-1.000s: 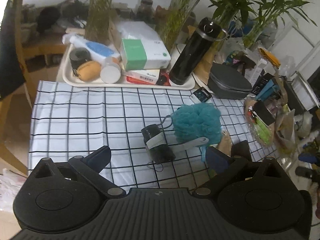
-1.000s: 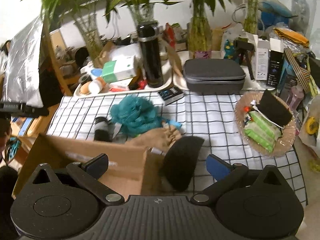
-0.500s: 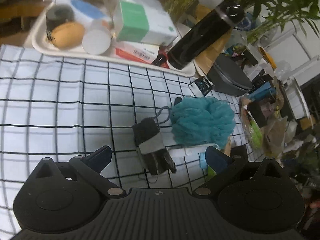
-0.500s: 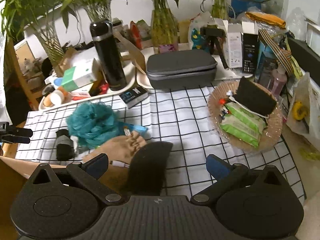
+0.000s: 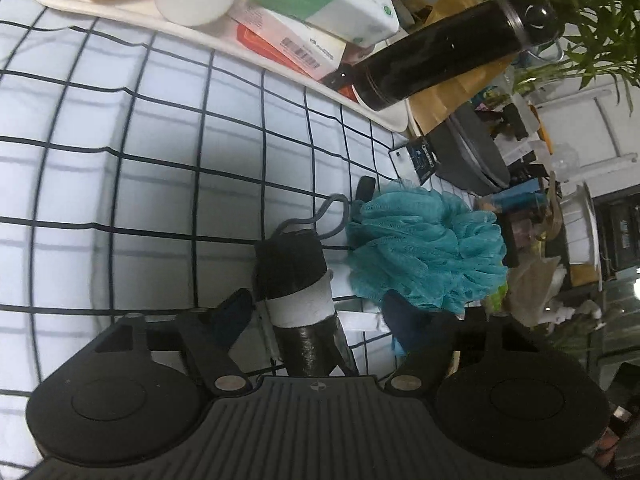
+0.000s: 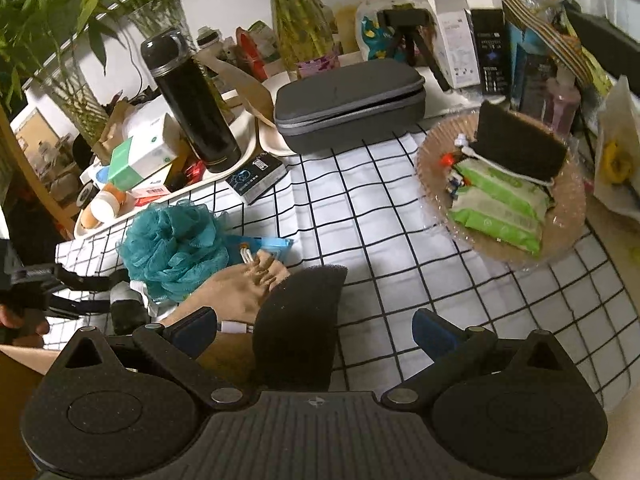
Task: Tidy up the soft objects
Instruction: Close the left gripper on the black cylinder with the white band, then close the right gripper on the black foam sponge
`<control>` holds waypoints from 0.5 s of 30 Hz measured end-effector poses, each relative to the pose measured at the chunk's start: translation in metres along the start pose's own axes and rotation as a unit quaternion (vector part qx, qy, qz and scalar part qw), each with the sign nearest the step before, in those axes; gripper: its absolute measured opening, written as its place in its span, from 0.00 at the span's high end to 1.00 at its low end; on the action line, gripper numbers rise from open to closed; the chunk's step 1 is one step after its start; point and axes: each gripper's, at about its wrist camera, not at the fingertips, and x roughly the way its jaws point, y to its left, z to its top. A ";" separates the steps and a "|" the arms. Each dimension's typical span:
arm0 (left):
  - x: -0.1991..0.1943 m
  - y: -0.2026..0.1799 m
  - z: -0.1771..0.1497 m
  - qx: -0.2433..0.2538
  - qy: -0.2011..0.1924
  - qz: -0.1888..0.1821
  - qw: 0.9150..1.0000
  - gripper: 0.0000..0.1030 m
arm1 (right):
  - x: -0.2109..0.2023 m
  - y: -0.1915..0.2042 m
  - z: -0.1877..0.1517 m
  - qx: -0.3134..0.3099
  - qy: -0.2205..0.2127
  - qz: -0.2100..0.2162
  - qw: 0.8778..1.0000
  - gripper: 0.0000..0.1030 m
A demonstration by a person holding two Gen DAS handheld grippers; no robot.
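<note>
Left wrist: tongs (image 5: 320,312) closing round dark rolled cloth (image 5: 294,276) w/ white band.

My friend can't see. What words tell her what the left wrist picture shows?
The left claw is closing around a rolled black bundle with a white band on a checked tablecloth. A fluffy teal bath puff sits beside it, and a cluttered tray with a black bottle lies behind.

Teal loofah (image 5: 424,248) crowds the right – bare checked cloth (image 5: 120,184) left
</note>
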 end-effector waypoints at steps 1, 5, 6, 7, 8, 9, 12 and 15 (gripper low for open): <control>0.002 0.000 -0.001 0.001 0.000 0.004 1.000 0.48 | 0.000 -0.002 0.000 0.003 0.000 0.002 1.000 0.00; 0.005 0.006 -0.005 -0.005 -0.010 0.006 1.000 0.62 | 0.001 -0.004 0.001 0.009 0.002 -0.003 1.000 0.00; 0.004 0.008 -0.005 -0.011 -0.015 -0.001 1.000 0.65 | 0.001 -0.004 0.001 0.010 0.002 -0.005 1.000 0.00; 0.003 0.008 -0.005 -0.014 -0.017 -0.002 1.000 0.65 | 0.002 -0.005 0.001 0.010 0.002 -0.007 1.000 0.00; 0.002 0.008 -0.005 -0.012 -0.019 0.000 1.000 0.65 | 0.002 -0.005 0.001 0.010 0.003 -0.009 1.000 0.00; 0.002 0.007 -0.005 -0.009 -0.021 0.002 1.000 0.66 | 0.003 -0.005 0.001 0.010 0.004 -0.011 1.000 0.00; -0.003 0.003 -0.005 0.003 -0.028 0.007 1.000 0.66 | 0.005 -0.006 0.001 0.006 0.007 -0.011 1.000 0.00; -0.009 -0.002 -0.007 0.014 -0.040 0.009 0.999 0.66 | 0.008 -0.006 0.003 0.004 0.010 -0.011 1.000 0.00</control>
